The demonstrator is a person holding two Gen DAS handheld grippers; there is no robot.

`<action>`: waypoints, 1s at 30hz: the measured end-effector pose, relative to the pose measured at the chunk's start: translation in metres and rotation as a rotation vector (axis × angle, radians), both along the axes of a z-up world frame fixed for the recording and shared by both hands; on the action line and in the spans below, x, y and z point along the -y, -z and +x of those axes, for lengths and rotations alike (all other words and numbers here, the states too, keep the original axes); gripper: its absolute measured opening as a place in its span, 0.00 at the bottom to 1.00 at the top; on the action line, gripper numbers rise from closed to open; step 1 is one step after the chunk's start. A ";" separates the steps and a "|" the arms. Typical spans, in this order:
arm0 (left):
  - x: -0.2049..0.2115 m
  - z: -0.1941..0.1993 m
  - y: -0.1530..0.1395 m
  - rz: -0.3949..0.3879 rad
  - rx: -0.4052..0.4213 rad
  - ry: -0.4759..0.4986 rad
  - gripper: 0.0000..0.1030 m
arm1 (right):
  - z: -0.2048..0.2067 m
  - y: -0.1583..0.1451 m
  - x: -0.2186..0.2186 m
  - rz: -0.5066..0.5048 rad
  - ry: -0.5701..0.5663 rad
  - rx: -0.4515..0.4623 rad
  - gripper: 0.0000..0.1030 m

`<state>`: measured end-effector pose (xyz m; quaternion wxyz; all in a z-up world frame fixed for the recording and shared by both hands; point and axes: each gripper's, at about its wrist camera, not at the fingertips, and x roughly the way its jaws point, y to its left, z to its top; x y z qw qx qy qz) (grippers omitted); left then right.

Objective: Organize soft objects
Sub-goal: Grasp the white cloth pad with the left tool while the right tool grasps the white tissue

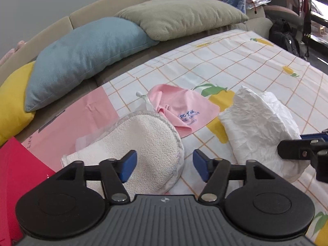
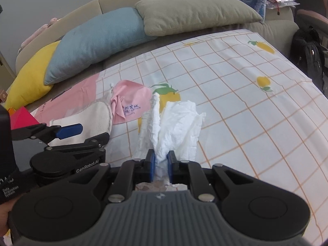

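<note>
Left tongs (image 1: 165, 167): jaws wide apart, holding nothing, poised low over the checked sheet (image 1: 235, 61). Directly ahead of the left jaw lies a white terry mitt (image 1: 147, 141), flat on the sheet. Just beyond the mitt lies a pink cloth (image 1: 184, 110) with blue printing, its near edge touching the mitt's far rim. To the right of these tongs sits a crumpled white cloth (image 1: 258, 123), with the tip of the other tongs at its right side.

Right tongs (image 2: 160, 165): jaws narrow, pinched on the near end of the crumpled white cloth (image 2: 174, 127), which fans out ahead of the jaws over the sheet (image 2: 246, 102). To the left of these tongs appear the left tongs (image 2: 67, 132), the mitt (image 2: 98, 119) and the pink cloth (image 2: 131, 100).

Far beyond both tongs, a yellow pillow (image 1: 12, 102), a blue pillow (image 1: 82, 57) and a grey-green pillow (image 1: 180, 16) lean in a row, each overlapping the next. A red object (image 1: 18, 176) lies left of the left tongs.
</note>
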<state>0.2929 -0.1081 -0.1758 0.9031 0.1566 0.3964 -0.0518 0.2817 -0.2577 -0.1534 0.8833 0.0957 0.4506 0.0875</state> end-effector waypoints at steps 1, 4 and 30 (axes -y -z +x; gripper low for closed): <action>0.000 0.001 0.003 0.008 -0.008 0.000 0.74 | 0.002 0.004 0.000 -0.008 -0.003 -0.004 0.11; -0.001 0.003 0.008 0.033 -0.013 0.003 0.66 | 0.005 0.010 0.003 -0.016 -0.008 -0.007 0.14; -0.031 -0.145 -0.115 -0.195 0.108 0.046 0.16 | -0.055 -0.043 -0.012 0.061 -0.109 0.030 0.11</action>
